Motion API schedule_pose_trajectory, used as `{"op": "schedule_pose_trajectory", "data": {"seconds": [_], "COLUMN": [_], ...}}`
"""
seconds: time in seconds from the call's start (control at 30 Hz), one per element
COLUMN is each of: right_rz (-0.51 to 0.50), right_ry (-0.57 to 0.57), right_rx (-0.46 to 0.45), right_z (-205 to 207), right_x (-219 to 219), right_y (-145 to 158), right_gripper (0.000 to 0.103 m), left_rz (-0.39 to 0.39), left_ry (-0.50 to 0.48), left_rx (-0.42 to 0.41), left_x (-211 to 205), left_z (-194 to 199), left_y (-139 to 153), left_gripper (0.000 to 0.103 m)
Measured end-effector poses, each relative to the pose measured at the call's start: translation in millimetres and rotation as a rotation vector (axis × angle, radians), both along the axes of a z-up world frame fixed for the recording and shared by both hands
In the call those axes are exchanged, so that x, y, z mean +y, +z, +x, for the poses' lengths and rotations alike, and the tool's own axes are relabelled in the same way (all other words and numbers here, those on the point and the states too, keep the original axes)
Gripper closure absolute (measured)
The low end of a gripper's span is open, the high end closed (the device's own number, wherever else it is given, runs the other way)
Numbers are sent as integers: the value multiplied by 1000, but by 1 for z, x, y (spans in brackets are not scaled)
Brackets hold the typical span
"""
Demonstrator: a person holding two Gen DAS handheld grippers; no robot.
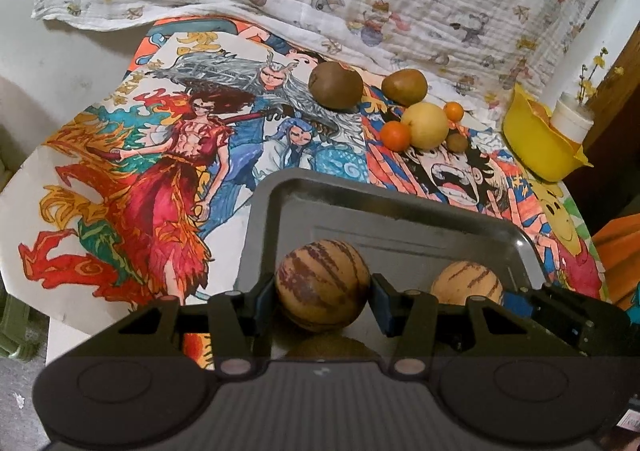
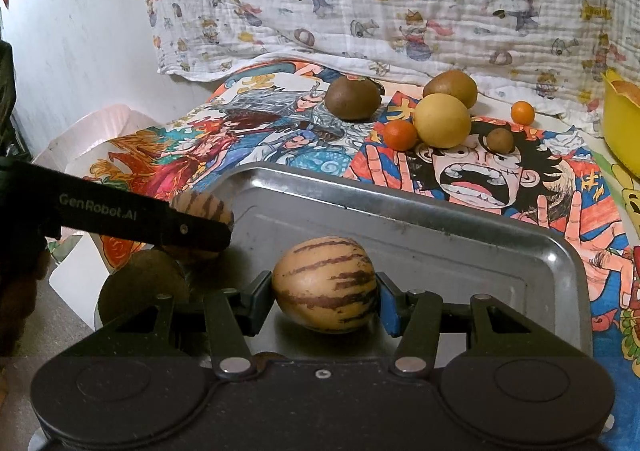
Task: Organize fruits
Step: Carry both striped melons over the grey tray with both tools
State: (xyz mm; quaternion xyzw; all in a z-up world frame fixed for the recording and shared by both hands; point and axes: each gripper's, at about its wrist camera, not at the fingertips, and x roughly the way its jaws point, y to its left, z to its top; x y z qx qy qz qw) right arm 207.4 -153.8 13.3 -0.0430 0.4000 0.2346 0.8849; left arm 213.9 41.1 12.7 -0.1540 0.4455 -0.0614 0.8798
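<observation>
Cartoon-printed tablecloth (image 1: 120, 171) under a grey metal tray (image 2: 440, 219); left gripper (image 1: 322, 291) and right gripper (image 2: 324, 287) each clamp a striped tan melon-like fruit (image 1: 322, 283) (image 2: 324, 283).

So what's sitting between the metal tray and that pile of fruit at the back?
Nothing but the cartoon-printed cloth. In the right wrist view, a bare strip of it separates the metal tray from the yellow round fruit and its neighbours.
</observation>
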Motion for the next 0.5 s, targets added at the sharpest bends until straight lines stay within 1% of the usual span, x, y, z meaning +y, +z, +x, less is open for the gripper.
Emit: {"op": "schedule_pose_trajectory", "data": {"seconds": [0.27, 0.4, 0.5], "right_rz": [6, 1, -1], "right_ry": [10, 23, 29], "right_rx": [-3, -14, -16], "right_z": [-2, -5, -7], "right_x": [-2, -2, -1], "right_y": [1, 4, 6], "right_gripper": [47, 46, 45], "left_rz": [-10, -12, -21], "left_ry": [10, 17, 23], "left_rx": [7, -2, -11], "left_x": [1, 4, 7], "left_z": [-1, -3, -6], "left_y": [0, 5, 8], "left_gripper": [48, 45, 40]}}
